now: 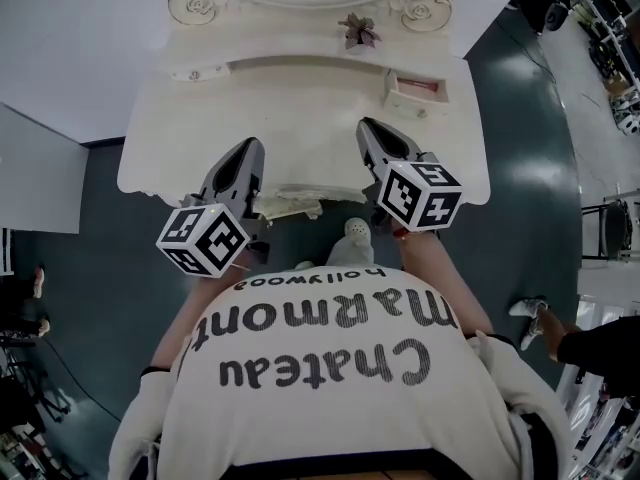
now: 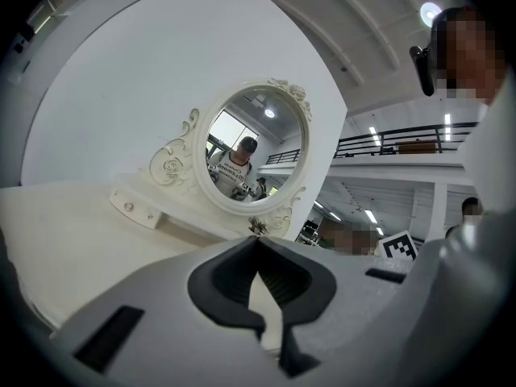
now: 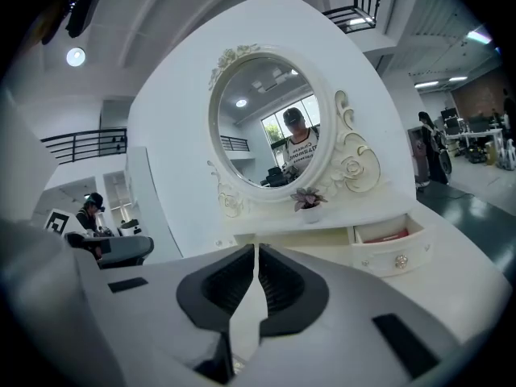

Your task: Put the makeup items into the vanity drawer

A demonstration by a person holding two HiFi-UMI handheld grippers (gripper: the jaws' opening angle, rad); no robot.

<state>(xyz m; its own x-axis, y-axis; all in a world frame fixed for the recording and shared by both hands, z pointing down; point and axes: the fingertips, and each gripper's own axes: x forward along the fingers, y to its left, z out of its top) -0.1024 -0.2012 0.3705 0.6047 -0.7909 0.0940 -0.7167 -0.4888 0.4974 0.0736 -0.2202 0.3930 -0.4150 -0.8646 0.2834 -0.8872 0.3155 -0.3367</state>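
Both grippers hover over the cream vanity table [image 1: 300,118], side by side and pointing at its oval mirror [image 3: 270,119]. My left gripper [image 1: 250,150] is shut, its jaws touching with nothing between them [image 2: 258,242]. Shut and empty as well is my right gripper [image 1: 368,128], whose tips meet [image 3: 255,250]. At the back right of the tabletop a small drawer [image 1: 415,90] stands pulled open, and a flat pink-red item [image 3: 385,236] lies inside it. The matching small drawer at the back left [image 1: 195,72] is closed. I see no loose makeup item on the tabletop.
A tiny potted plant [image 1: 358,31] stands below the mirror, between the two small drawers. The vanity backs onto a white wall panel. Dark floor surrounds it, with another person's shoe [image 1: 527,311] at the right. A seated person [image 3: 93,210] shows far off to the left.
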